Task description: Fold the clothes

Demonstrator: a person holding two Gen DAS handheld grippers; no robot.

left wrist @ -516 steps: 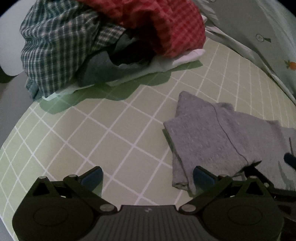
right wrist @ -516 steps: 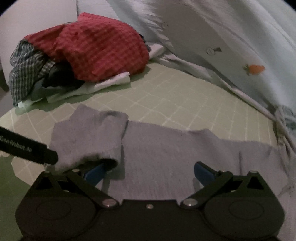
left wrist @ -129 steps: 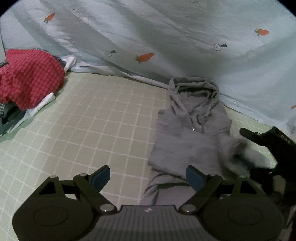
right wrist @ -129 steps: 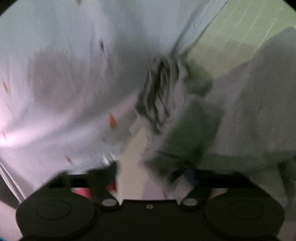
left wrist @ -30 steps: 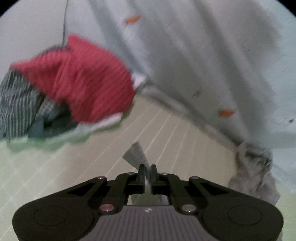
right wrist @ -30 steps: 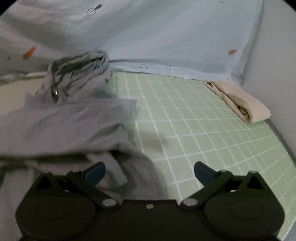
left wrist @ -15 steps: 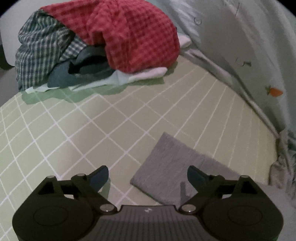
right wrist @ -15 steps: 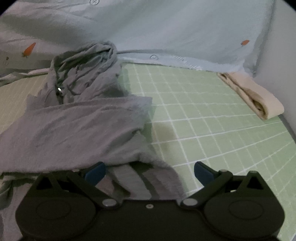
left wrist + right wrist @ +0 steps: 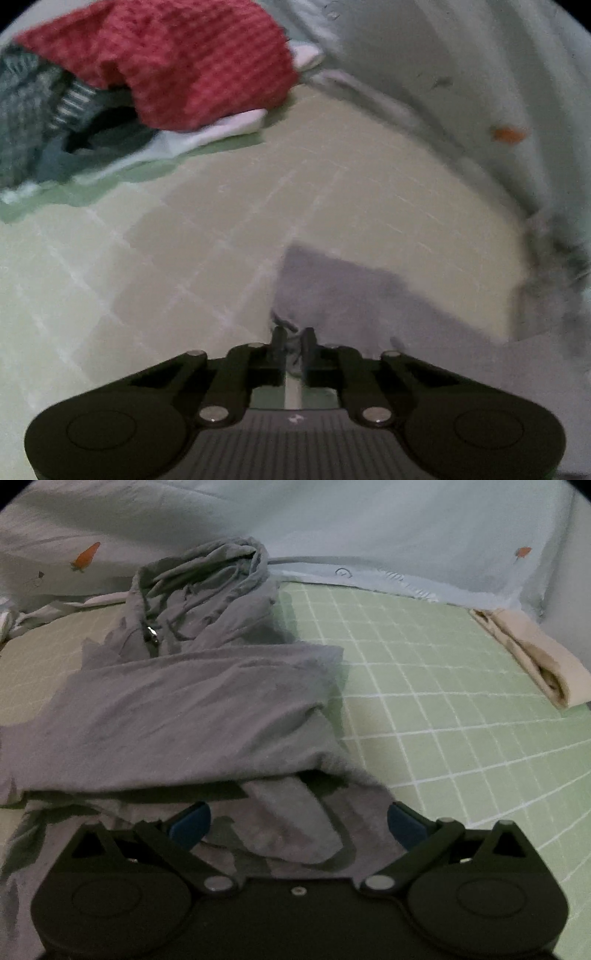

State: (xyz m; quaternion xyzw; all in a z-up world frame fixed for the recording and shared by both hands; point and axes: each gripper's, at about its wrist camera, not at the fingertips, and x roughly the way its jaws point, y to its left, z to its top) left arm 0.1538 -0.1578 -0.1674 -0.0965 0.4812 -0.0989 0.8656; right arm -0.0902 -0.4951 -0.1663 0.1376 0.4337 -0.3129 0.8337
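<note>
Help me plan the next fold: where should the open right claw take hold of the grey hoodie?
Probably the loose flap of the grey hoodie lying between the open right claw fingers, approached low from the near edge. It lies free there, below the sleeve folded across, while the left claw already pinches another edge.

The left gripper (image 9: 293,341) had its fingers (image 9: 277,341) drawn nearly together, pinching a bit of grey cloth. The right gripper (image 9: 297,821) was held low, its blue-tipped fingers (image 9: 190,821) spread wide apart.
</note>
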